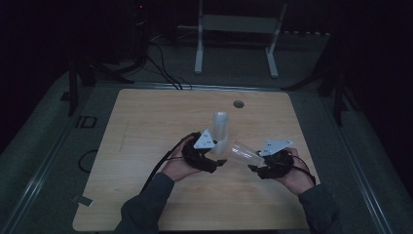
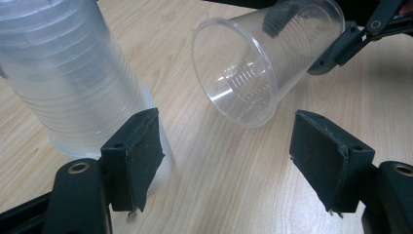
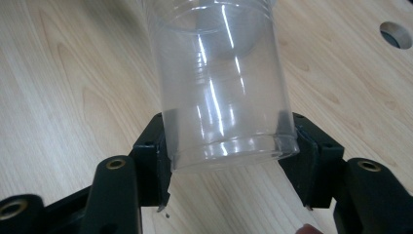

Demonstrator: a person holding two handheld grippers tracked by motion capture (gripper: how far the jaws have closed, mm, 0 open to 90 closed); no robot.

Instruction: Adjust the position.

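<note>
Between right jaws, clear ribbed cup (image 3: 221, 83)

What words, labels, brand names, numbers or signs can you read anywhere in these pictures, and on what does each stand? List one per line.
None can be read.
The single clear cup in the right gripper bears only moulded ribs, no print.
The stack of clear cups beside the left gripper is likewise plain.
The wooden table and the grey plates on the grippers show holes, no lettering.
The background is too dark to tell.
</note>
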